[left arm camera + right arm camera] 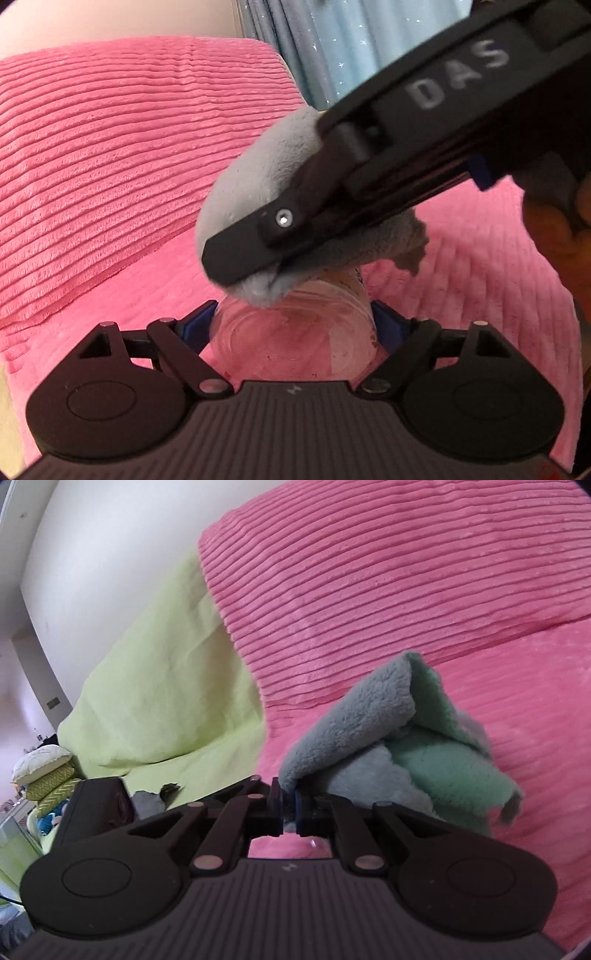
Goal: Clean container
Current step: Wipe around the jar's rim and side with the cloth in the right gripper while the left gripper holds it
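The left gripper (pixel 293 325) held a clear container (pixel 295 332) between its jaws, above a pink ribbed blanket (pixel 110 155). The right gripper (pixel 290 806) had its jaws pinched on a grey-green cloth (pixel 391 738), whose folded end pressed into the container's open mouth.

The cloth (pixel 258 177) covers the container (pixel 295 332) mouth (right tool (pixel 255 266) tips buried in it).
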`<state>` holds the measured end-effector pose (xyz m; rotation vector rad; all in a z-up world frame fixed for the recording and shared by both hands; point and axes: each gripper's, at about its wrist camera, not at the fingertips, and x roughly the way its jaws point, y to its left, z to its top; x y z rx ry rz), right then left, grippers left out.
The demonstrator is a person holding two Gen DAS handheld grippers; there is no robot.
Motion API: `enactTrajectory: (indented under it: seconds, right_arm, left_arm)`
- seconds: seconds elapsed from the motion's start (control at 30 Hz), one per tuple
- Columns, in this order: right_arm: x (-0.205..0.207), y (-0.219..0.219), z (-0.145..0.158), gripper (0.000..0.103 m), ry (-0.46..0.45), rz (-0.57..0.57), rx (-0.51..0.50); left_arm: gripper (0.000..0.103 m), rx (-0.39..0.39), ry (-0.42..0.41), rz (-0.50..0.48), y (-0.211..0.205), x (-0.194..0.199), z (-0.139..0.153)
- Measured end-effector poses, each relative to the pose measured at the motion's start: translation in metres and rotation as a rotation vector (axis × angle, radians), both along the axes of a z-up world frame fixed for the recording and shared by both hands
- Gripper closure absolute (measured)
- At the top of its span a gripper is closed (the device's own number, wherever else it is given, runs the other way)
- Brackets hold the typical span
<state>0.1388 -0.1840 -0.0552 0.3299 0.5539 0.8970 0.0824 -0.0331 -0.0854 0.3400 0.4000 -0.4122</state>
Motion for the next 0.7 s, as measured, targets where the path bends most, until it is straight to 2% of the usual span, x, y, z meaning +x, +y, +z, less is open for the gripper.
enactTrajectory:
  seconds: [0.1,0.17,0.27,0.4,0.47,0.53,0.6,0.7]
  right_arm:
    - [0.011,-0.013,-0.001,0.101,0.02,-0.121,0.018]
    - [0.017,-0.022,-0.002,0.101,0.041,-0.178,0.041]
    - [0.015,-0.02,-0.003,0.1,0.031,-0.18,0.039]
    - [0.013,-0.021,-0.005,0.1,0.036,-0.179,0.052]
    - [0.013,-0.022,-0.006,0.1,0.043,-0.181,0.061]
    - [0.012,-0.023,-0.005,0.1,0.042,-0.183,0.061]
    - [0.011,-0.023,-0.005,0.1,0.038,-0.184,0.058]
    - [0.01,-0.023,-0.004,0.099,0.032,-0.181,0.054]
  left_arm:
    - [0.017,0.013,-0.01,-0.009,-0.003,-0.001,-0.001]
    - [0.015,-0.017,0.009,-0.01,-0.001,0.001,-0.001]
    - [0.007,-0.151,0.07,-0.004,0.012,0.006,0.005]
    - [0.008,-0.355,0.175,0.032,0.032,0.018,0.009]
    - [0.012,-0.414,0.222,0.051,0.04,0.023,0.008]
    - [0.016,-0.431,0.243,0.045,0.043,0.026,0.007]
    - [0.017,-0.407,0.229,0.033,0.041,0.024,0.007]
    - [0.017,-0.298,0.163,0.002,0.028,0.019,0.006]
